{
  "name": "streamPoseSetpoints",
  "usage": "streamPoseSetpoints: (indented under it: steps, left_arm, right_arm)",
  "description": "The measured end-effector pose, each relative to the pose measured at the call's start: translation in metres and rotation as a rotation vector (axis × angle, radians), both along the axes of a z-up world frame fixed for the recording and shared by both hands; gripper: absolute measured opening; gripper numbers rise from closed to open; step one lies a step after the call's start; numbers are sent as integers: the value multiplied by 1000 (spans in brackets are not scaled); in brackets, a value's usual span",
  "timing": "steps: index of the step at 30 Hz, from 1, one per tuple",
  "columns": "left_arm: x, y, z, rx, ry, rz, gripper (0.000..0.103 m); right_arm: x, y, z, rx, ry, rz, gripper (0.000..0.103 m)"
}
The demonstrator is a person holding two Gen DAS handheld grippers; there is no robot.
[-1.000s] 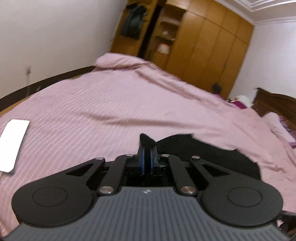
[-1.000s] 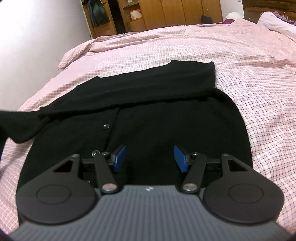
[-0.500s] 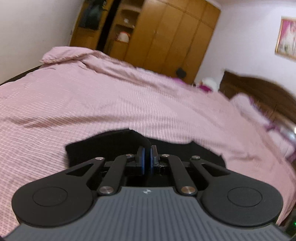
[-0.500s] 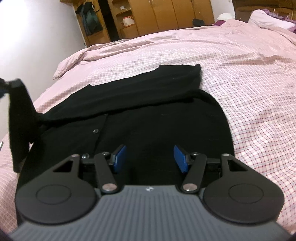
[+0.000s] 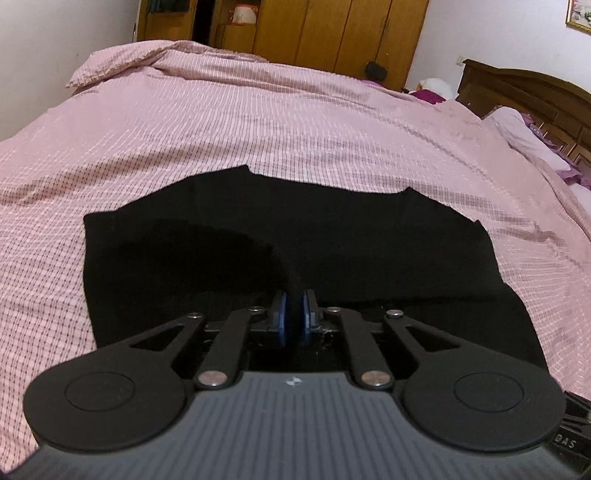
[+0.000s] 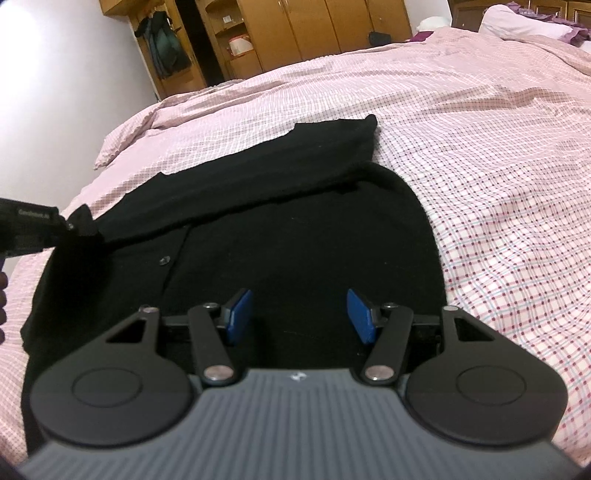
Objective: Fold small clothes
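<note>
A black cardigan [image 6: 314,229] lies flat on the pink checked bedcover [image 6: 498,166], one sleeve folded across its top. In the left wrist view my left gripper [image 5: 293,314] hangs low over the cardigan [image 5: 369,240] with a fold of the other black sleeve [image 5: 221,251] pinched between its blue pads; its jaws are opening. It also shows at the left edge of the right wrist view, my left gripper [image 6: 81,223] at the cardigan's left side. My right gripper [image 6: 299,306] stands open over the garment's near part, with nothing between its fingers.
The bedcover [image 5: 258,122] runs far out on all sides of the garment. Wooden wardrobes [image 5: 332,33] stand along the far wall, a dark wooden headboard [image 5: 517,88] and pillows [image 5: 524,129] at the right. A jacket [image 6: 166,44] hangs by the wardrobe.
My left gripper has swung from the bed's left side over the cardigan, carrying the sleeve with it and sinking. The white object at the left has left its view. My right gripper has drifted slightly.
</note>
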State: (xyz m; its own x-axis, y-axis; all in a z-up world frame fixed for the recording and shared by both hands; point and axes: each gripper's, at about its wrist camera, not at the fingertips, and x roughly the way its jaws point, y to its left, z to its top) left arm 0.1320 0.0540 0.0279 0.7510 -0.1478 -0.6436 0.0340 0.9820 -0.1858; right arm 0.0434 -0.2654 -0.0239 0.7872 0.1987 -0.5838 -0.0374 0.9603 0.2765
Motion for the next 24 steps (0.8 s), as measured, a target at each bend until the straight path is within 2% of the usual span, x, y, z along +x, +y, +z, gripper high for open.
streamPoseSetpoints:
  steps: [3,5,11,14,18,24]
  left_arm:
    - [-11,5,4,-12,13,8,26]
    - [-21,8,9,-14,21,5,38]
    - [-54,9,23,-5,15,-1,58]
    - [-66,14,32,28,7,23,62]
    - [-82,30,41,18,1,70,64]
    - [-103,58,38,44,9,137,68]
  right_arm:
    - [-1,0,2,5,-7,-5,59]
    - [-2,1,3,5,-13,-1,59]
    - [-4,9,7,-2,-24,28,59]
    - [-6,15,12,-7,-42,50,59]
    - [-9,24,18,-13,-61,83,59]
    - [-7,44,26,-24,-84,149,59]
